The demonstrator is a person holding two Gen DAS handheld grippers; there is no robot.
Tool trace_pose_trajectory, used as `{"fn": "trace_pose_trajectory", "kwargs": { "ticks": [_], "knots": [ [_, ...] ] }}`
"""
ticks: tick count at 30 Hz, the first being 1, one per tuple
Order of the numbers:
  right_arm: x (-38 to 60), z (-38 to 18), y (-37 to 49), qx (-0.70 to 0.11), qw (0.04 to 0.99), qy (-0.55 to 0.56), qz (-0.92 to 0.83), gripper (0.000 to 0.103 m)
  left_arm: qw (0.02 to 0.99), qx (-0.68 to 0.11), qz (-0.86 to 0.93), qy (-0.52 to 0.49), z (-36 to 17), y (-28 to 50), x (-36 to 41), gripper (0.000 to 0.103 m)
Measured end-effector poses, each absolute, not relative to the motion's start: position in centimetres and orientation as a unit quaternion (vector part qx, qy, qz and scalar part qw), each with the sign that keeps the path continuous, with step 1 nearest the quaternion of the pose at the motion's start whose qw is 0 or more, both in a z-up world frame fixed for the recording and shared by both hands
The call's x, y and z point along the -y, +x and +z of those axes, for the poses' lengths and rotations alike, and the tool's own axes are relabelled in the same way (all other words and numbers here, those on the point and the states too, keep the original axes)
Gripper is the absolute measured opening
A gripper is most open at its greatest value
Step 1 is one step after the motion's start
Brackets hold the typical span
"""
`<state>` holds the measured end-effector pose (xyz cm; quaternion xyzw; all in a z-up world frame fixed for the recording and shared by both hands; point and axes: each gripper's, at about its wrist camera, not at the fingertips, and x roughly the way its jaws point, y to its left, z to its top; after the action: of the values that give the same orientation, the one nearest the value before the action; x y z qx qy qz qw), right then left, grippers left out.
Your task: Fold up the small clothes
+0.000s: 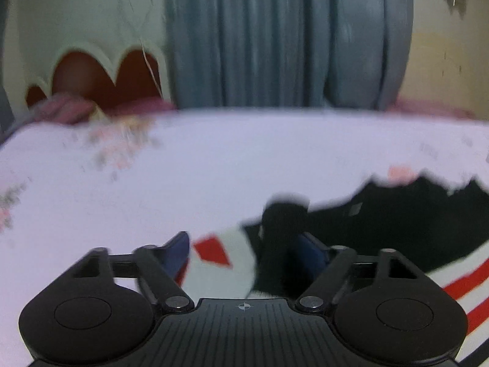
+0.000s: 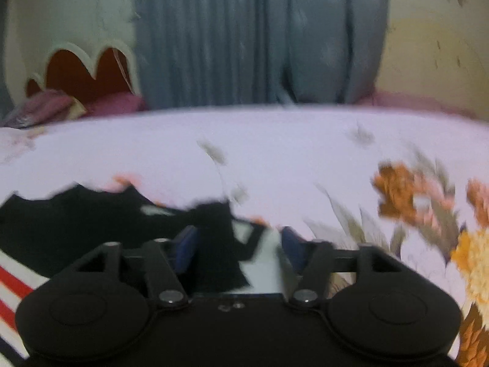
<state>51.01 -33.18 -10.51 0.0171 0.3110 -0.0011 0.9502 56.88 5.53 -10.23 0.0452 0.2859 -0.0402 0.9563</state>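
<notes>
the black, white and red striped garment (image 1: pixel 397 223) lies on the pale floral bed sheet (image 1: pixel 214 168), in front of the grey curtain (image 1: pixel 275 36). the left gripper (image 1: pixel 244 250) has its jaws spread around a raised fold of the garment, not pinching it. the right gripper (image 2: pixel 238 244) likewise stands apart around the garment's other corner.

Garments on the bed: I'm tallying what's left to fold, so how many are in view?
1: a black garment with red and white stripes on the pale floral bedsheet, spread between both grippers. Others may lie outside these blurred views.
</notes>
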Motion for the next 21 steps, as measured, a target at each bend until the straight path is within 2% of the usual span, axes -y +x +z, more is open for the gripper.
{"fn": "trace_pose_trajectory", "kwargs": {
  "ticks": [1, 2, 4, 6, 9, 11, 13, 16, 17, 19, 21],
  "knots": [
    [32.2, -10.3, 51.0, -0.315, 0.949, 0.012, 0.014, 0.046, 0.959, -0.276, -0.039, 0.042, -9.5, 56.4, -5.0, 0.079],
    [31.2, -10.3, 51.1, -0.321, 0.946, 0.012, 0.033, 0.038, 0.961, -0.270, -0.053, 0.033, -8.9, 56.0, -4.0, 0.079],
    [28.2, -10.7, 51.3, -0.329, 0.941, 0.005, 0.077, 0.035, 0.959, -0.260, -0.106, 0.031, -8.3, 55.3, -1.6, 0.079],
    [25.4, -11.4, 51.6, -0.334, 0.937, -0.011, 0.102, 0.036, 0.949, -0.275, -0.143, 0.047, -8.9, 55.3, 1.2, 0.079],
    [22.1, -12.4, 51.8, -0.334, 0.934, -0.038, 0.118, 0.046, 0.928, -0.322, -0.178, 0.059, -10.9, 56.0, 3.4, 0.079],
    [21.7, -13.0, 52.1, -0.342, 0.930, -0.052, 0.123, 0.046, 0.923, -0.335, -0.175, 0.072, -12.0, 56.0, 3.4, 0.079],
    [22.9, -12.8, 51.9, -0.345, 0.928, -0.059, 0.125, 0.045, 0.932, -0.325, -0.138, 0.080, -12.4, 55.5, 1.3, 0.079],
    [27.6, -12.7, 50.9, -0.349, 0.934, -0.064, 0.036, 0.045, 0.940, -0.321, -0.091, 0.070, -12.9, 54.3, -3.3, 0.079],
    [29.9, -12.9, 50.4, -0.349, 0.936, -0.047, 0.014, 0.043, 0.941, -0.324, -0.085, 0.059, -13.0, 54.1, -4.4, 0.085],
    [32.8, -12.9, 49.7, -0.357, 0.934, -0.025, -0.007, 0.050, 0.939, -0.333, -0.081, 0.028, -13.0, 54.1, -5.7, 0.086],
    [33.4, -12.7, 49.5, -0.361, 0.932, -0.013, -0.001, 0.048, 0.943, -0.326, -0.066, 0.035, -12.7, 53.9, -5.4, 0.086]
  ]
}}
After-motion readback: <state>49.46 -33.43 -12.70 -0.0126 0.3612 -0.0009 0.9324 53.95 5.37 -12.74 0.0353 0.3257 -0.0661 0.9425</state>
